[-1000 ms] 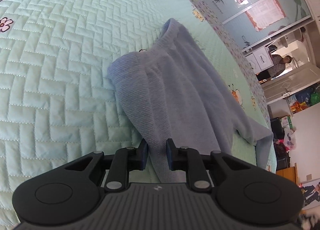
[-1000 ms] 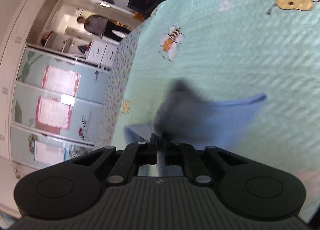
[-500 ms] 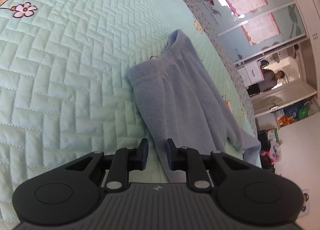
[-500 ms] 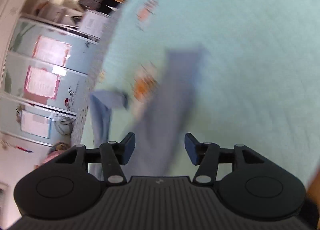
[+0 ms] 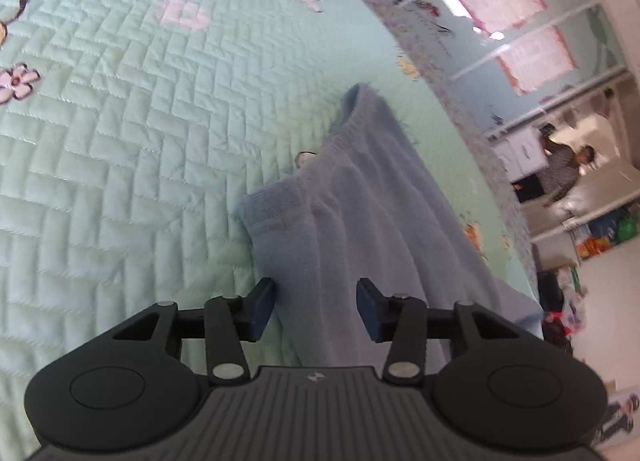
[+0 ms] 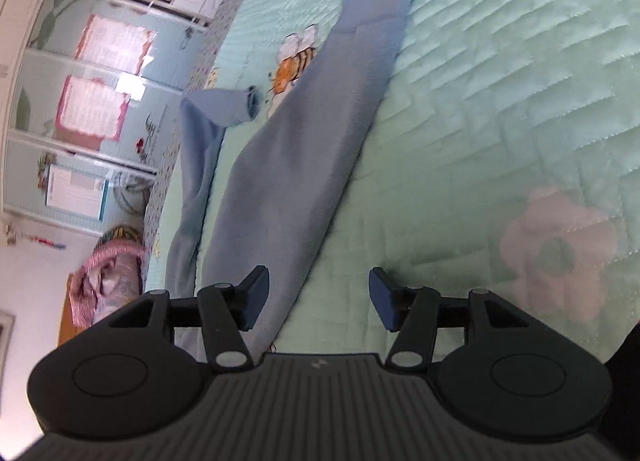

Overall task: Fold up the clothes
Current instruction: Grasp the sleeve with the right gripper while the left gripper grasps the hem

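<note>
Lying, seemingly loose: blue garment (image 5: pixel 360 221) on quilt (image 5: pixel 120 141)

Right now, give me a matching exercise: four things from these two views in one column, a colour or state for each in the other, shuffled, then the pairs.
Things:
1. blue garment
2. quilt
3. left gripper
4. bee picture

States:
A. mint green, stitched in a zigzag pattern
B. jaws opening, cloth between them
C. lying loose on the bed
D. orange, beside the cloth's edge

Pairs: 1-C, 2-A, 3-B, 4-D
</note>
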`<state>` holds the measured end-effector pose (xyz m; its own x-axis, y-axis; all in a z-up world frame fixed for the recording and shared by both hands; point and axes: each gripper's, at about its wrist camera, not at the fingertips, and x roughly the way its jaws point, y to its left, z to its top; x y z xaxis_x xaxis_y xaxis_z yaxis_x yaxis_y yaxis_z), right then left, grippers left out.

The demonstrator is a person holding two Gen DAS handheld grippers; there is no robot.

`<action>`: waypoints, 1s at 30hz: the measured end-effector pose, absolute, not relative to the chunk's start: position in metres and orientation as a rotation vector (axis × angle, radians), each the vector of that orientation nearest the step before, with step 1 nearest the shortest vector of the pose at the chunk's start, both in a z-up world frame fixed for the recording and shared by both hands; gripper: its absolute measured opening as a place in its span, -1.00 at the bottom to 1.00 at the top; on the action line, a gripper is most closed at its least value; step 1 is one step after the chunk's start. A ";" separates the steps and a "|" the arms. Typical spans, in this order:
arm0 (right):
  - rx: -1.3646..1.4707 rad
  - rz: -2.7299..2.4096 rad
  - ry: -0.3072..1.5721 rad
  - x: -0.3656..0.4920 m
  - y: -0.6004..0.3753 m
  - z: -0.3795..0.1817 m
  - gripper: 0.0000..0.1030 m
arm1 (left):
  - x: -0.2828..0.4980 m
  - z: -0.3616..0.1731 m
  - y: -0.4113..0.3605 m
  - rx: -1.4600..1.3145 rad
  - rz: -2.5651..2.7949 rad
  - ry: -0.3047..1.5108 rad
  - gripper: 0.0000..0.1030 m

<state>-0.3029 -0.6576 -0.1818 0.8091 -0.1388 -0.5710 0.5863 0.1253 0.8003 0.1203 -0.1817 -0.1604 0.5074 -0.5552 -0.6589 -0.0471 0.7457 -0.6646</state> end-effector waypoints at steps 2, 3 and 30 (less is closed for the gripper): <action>1.359 -0.566 0.383 -0.303 -0.662 -0.181 0.19 | 0.126 -0.169 -0.184 -0.704 -0.303 1.024 -0.12; 1.363 -0.573 0.373 -0.303 -0.664 -0.182 0.21 | 0.127 -0.171 -0.182 -0.713 -0.301 1.020 -0.15; 1.216 -0.596 0.265 -0.317 -0.691 -0.146 -0.92 | 0.037 -0.104 -0.118 -0.733 -0.491 0.851 -0.94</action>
